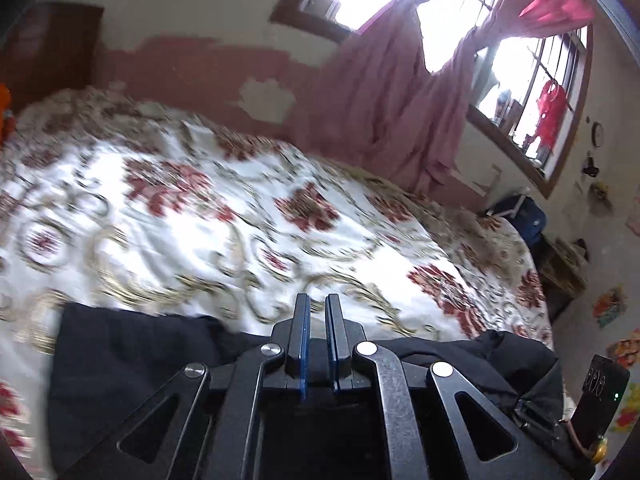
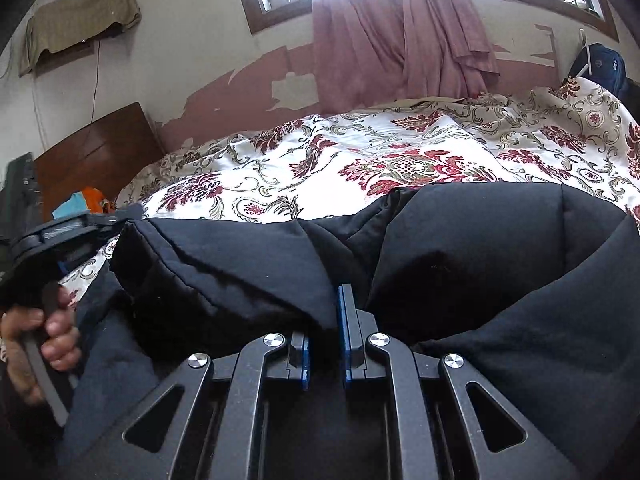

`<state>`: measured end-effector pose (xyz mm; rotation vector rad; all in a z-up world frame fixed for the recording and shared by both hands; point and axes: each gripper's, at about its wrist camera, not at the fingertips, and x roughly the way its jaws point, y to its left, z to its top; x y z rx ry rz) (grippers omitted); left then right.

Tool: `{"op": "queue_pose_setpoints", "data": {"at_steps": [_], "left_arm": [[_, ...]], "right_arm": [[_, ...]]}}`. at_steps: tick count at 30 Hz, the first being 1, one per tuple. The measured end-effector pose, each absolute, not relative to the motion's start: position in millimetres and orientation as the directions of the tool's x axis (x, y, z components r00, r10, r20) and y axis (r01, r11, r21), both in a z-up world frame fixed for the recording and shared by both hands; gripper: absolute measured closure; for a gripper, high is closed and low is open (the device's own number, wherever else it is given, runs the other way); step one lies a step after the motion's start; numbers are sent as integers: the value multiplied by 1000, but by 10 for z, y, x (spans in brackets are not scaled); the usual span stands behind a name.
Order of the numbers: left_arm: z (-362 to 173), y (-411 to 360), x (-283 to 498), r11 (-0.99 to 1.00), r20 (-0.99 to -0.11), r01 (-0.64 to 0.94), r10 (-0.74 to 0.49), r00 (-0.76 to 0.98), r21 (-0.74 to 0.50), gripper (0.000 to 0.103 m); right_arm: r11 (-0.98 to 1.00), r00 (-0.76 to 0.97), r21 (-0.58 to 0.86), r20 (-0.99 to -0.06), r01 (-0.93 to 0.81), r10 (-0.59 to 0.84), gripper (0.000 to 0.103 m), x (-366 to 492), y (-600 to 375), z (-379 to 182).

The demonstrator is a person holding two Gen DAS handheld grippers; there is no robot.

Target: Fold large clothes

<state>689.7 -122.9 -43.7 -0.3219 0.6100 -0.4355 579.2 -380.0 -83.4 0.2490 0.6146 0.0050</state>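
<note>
A large black garment (image 2: 460, 264) lies bunched on a floral bedspread (image 2: 360, 160), near the bed's front edge. My right gripper (image 2: 326, 316) sits in its folds; a flap of black cloth covers the left finger and runs between the two pads, which stand close together. My left gripper (image 1: 318, 308) is above the bedspread (image 1: 200, 208), its pads nearly closed with a narrow empty gap, and the black garment (image 1: 132, 352) lies below and behind it. The left gripper, held by a hand, also shows at the left edge of the right wrist view (image 2: 60, 236).
A wooden headboard (image 2: 96, 156) stands at the bed's left end. Pink curtains (image 2: 400, 32) hang by the barred windows behind the bed. A blue bag (image 2: 600, 64) sits at the far right corner. Orange and blue cloth (image 2: 86, 200) lies near the headboard.
</note>
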Motion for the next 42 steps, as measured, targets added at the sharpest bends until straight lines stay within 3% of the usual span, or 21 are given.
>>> {"op": "queue_pose_setpoints", "data": {"at_steps": [6, 9, 11, 13, 17, 19, 21, 22, 23, 29, 35, 42], "left_arm": [[-748, -1339, 6892, 797, -465, 368, -586, 663, -479, 95], [-901, -1318, 6956, 781, -500, 354, -609, 615, -515, 95], [-999, -1328, 6982, 774, -518, 353, -620, 589, -526, 95], [-1059, -1296, 6981, 761, -505, 356, -634, 586, -542, 95], [-1169, -1181, 6993, 730, -471, 346, -658, 587, -589, 95], [-1195, -1145, 7005, 713, -459, 342, -673, 580, -612, 95], [-1191, -1147, 6998, 710, -456, 345, -676, 578, -614, 95], [-1190, -1141, 6985, 707, -453, 350, -679, 578, -614, 95], [-1184, -1133, 6980, 705, -450, 353, -681, 577, -615, 95], [-1164, -1084, 6897, 674, -438, 403, -722, 536, -619, 96], [-1092, -1271, 6785, 756, -555, 462, -654, 515, -463, 96], [-1154, -1345, 6769, 785, -633, 479, -609, 478, -393, 96]], "right_arm": [[964, 813, 263, -570, 45, 118, 88, 5771, -3826, -748], [969, 825, 243, -554, 37, 107, 75, 5675, -3779, -592], [981, 851, 191, -521, 44, 64, 55, 5565, -3706, -406], [987, 877, 151, -479, 47, 31, 47, 5509, -3607, -220], [999, 884, 31, -467, 44, -25, 48, 5863, -3291, 97], [999, 851, -49, -524, -20, -9, 48, 6232, -3088, 143], [993, 779, -75, -627, -86, 20, 64, 6516, -2953, 57], [989, 716, -90, -698, -119, 22, 82, 6624, -2895, -51], [985, 671, -101, -741, -138, 18, 85, 6652, -2860, -137], [953, 555, -185, -832, -240, -22, 87, 6410, -2948, -449], [923, 485, -186, -874, -337, 1, 87, 6498, -3000, -687], [894, 441, -144, -895, -425, 66, 87, 6609, -3026, -815]]}}
